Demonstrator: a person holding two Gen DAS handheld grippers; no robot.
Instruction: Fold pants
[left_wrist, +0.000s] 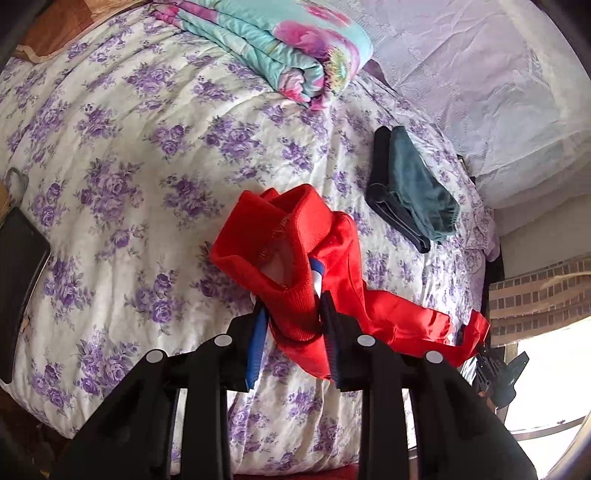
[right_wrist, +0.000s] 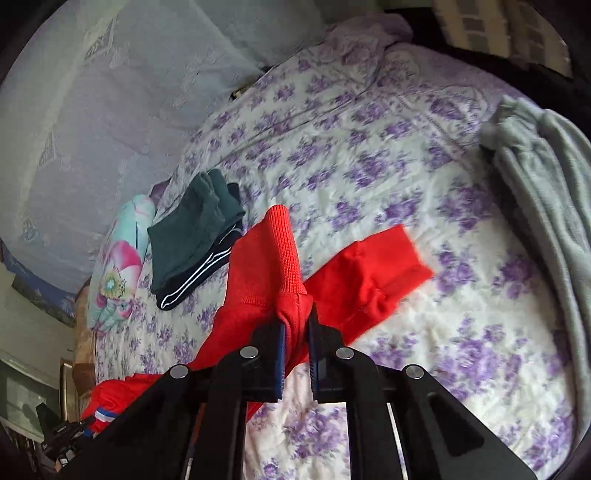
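Note:
Red pants (left_wrist: 295, 258) with a ribbed waistband hang above a bed with a purple-flowered cover (left_wrist: 129, 166). My left gripper (left_wrist: 291, 314) is shut on the ribbed band. The red cloth stretches right to the other gripper (left_wrist: 491, 369), seen at the edge. In the right wrist view my right gripper (right_wrist: 295, 325) is shut on another ribbed part of the red pants (right_wrist: 266, 273). A red leg (right_wrist: 373, 273) trails over the flowered bed cover (right_wrist: 406, 166).
A stack of folded dark green and navy pants (left_wrist: 410, 188) lies on the bed, also in the right wrist view (right_wrist: 195, 229). A rolled floral blanket (left_wrist: 280, 44) lies at the head. A grey garment (right_wrist: 543, 177) lies at the bed's edge. A dark tablet (left_wrist: 18, 258) lies left.

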